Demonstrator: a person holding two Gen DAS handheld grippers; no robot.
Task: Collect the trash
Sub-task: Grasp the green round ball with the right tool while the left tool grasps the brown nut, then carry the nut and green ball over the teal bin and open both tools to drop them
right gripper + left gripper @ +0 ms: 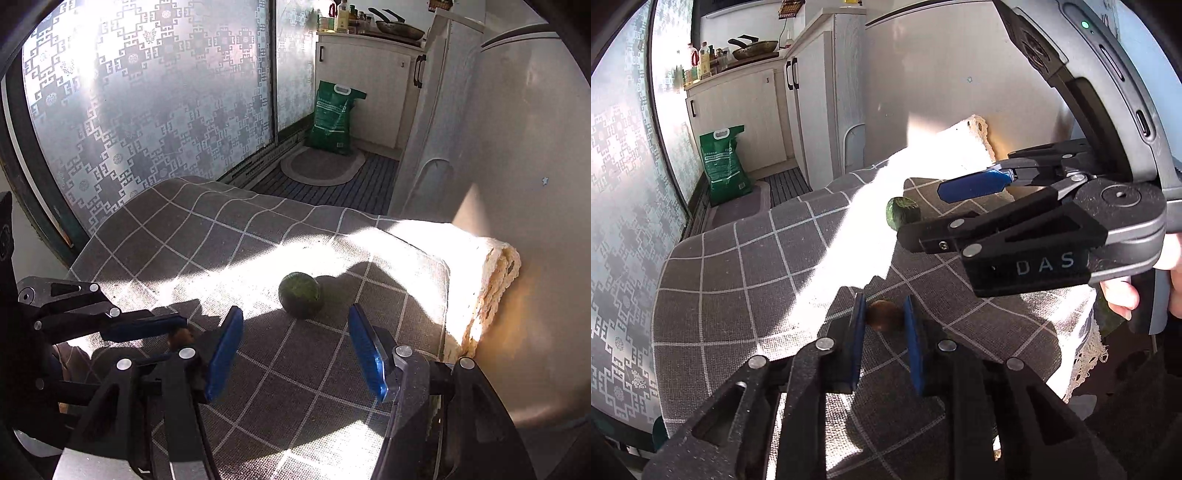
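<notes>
My left tongs [884, 314] clench the small round brown scrap [882, 314]; my right tongs [295, 349], released, could nudge the round green ball [300, 294] rolling off the grey checked-cloth desk [177, 236].

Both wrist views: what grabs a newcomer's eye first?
The blazing band of sunlight across the grey checked tablecloth, with a dark green round thing sitting at its edge, ahead of the open right gripper. Nearer, the left gripper has a small brown round thing between its blue pads. Behind, a green sack stands on the floor by the white cabinets.
</notes>
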